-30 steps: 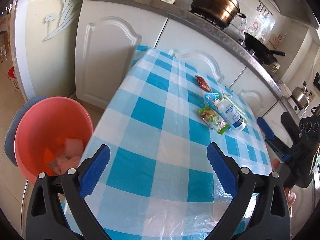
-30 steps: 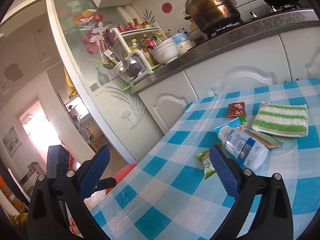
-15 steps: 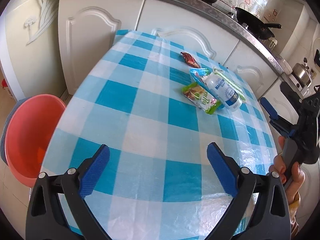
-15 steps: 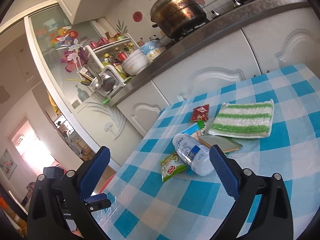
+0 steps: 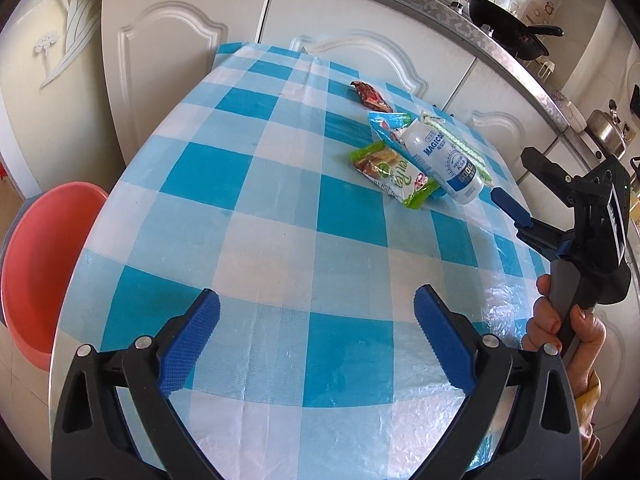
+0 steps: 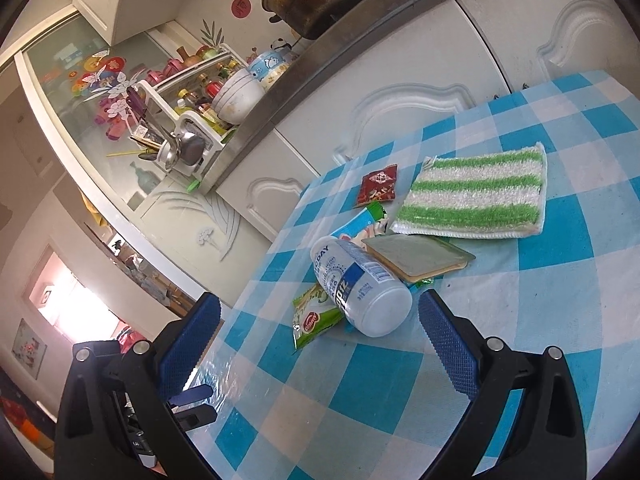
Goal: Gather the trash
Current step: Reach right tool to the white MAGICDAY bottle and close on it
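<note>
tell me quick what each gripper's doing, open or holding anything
Left gripper: open, empty, over the table.
Right gripper: open, empty, fingers either side of the bottle, not touching it.

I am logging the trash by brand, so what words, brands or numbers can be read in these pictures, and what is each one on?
"MAGICD", cut off: white bottle.
"K56": same bottle's blue label.
"DAY", start hidden: bottle in the right wrist view.
Green wrapper: cursive brand, unreadable.
Red packet: print too small.
Blue wrapper: print blurred.

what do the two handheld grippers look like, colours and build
Both match: the left gripper and right gripper have black plastic arms with silver rivets and textured blue pads. The left view shows the right gripper's grey handle, held in a hand with painted nails.
</note>
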`<state>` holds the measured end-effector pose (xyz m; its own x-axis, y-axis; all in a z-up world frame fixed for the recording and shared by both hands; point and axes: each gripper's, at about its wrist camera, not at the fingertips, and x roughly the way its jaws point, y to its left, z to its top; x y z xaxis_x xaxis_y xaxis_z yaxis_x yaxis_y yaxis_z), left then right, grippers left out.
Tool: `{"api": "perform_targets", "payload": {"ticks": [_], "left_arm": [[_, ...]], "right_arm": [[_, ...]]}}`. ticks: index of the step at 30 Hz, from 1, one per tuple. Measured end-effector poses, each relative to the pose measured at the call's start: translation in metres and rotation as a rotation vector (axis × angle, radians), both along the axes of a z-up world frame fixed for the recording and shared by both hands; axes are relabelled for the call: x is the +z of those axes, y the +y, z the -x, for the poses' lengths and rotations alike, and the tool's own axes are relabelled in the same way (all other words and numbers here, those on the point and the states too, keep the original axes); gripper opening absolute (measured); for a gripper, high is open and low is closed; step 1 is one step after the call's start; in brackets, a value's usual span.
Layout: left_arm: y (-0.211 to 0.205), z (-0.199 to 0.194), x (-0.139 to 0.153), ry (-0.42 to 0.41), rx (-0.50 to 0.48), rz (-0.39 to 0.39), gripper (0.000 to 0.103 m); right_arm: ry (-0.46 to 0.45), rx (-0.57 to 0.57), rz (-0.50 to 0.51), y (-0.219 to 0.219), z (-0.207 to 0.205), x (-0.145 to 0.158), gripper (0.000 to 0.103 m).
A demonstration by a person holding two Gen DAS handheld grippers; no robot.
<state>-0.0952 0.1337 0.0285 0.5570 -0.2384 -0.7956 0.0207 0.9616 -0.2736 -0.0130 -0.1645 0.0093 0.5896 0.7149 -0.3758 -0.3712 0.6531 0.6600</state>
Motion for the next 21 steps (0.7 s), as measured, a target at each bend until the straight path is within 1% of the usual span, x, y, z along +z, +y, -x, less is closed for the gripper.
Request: {"api": "perform_targets", "payload": {"ticks": [3, 7, 10, 13, 17, 19, 20, 21], "left_arm": [[0.001, -0.001, -0.001, 0.002, 0.001, 0.002, 0.098], [0.002, -0.001, -0.002, 0.000, 0.002, 0.006, 0.098], [0.004, -0.002, -0.003, 0.000, 0.002, 0.013, 0.098], [0.005, -0.003, -0.004, -0.006, -0.003, 0.015, 0.098], [0.005, -0.003, -0.003, -0.015, -0.013, 0.015, 0.098], [0.005, -0.003, -0.004, -0.021, -0.018, 0.016, 0.098], [0.005, -0.003, -0.004, -0.023, -0.020, 0.016, 0.098], [0.005, -0.003, -0.004, -0.024, -0.021, 0.015, 0.098]], "right_arm": [[0.023, -0.003, 0.030, 0.004, -0.004, -0.004, 0.097], [0.050, 0.015, 0.025, 0.009, -0.009, -0.009, 0.096], [0.060, 0.023, 0.043, 0.016, -0.011, -0.011, 0.094], [0.059, 0.007, 0.059, 0.018, -0.012, -0.010, 0.094], [0.082, -0.007, 0.077, 0.020, -0.020, -0.012, 0.094], [0.082, 0.003, 0.086, 0.023, -0.023, -0.013, 0.089], [0.083, 0.003, 0.101, 0.025, -0.024, -0.013, 0.078], [0.090, 0.005, 0.112, 0.027, -0.026, -0.014, 0.071]]}}
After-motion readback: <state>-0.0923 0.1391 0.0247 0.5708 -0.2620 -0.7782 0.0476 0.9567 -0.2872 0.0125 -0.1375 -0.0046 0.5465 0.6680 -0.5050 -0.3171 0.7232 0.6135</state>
